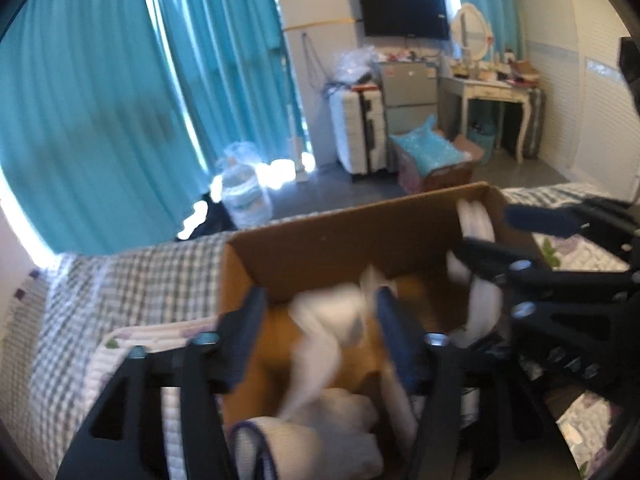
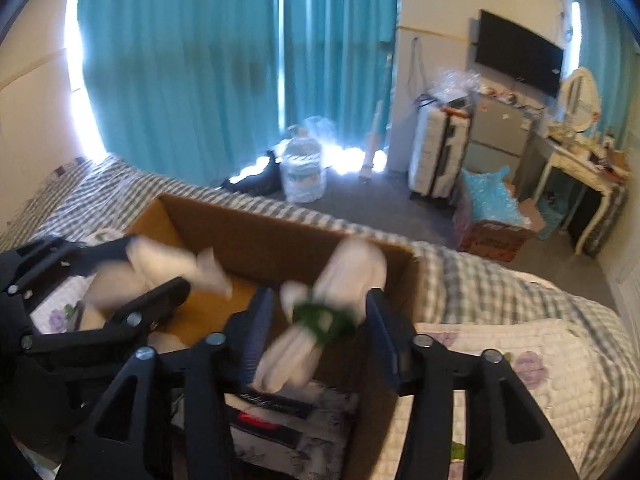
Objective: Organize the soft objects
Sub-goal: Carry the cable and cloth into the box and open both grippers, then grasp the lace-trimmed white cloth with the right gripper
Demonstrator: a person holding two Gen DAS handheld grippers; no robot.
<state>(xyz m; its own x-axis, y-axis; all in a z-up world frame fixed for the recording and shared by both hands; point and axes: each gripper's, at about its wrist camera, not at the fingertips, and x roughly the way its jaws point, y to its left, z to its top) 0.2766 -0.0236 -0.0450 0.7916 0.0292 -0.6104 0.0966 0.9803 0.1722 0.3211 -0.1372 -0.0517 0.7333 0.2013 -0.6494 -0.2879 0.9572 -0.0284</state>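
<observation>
Over cardboard box (image 1: 320,248): white sock (image 1: 324,332) blurred between spread left fingers (image 1: 248,332); right fingers (image 2: 380,332) likewise spread around green-banded sock (image 2: 320,312).

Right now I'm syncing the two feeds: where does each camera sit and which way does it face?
Left wrist: on the left gripper, above the cardboard box, facing the curtains; right gripper shows at right.
Right wrist: on the right gripper, facing the same way; left gripper shows at left.
Shared: box, bed, TV.
</observation>
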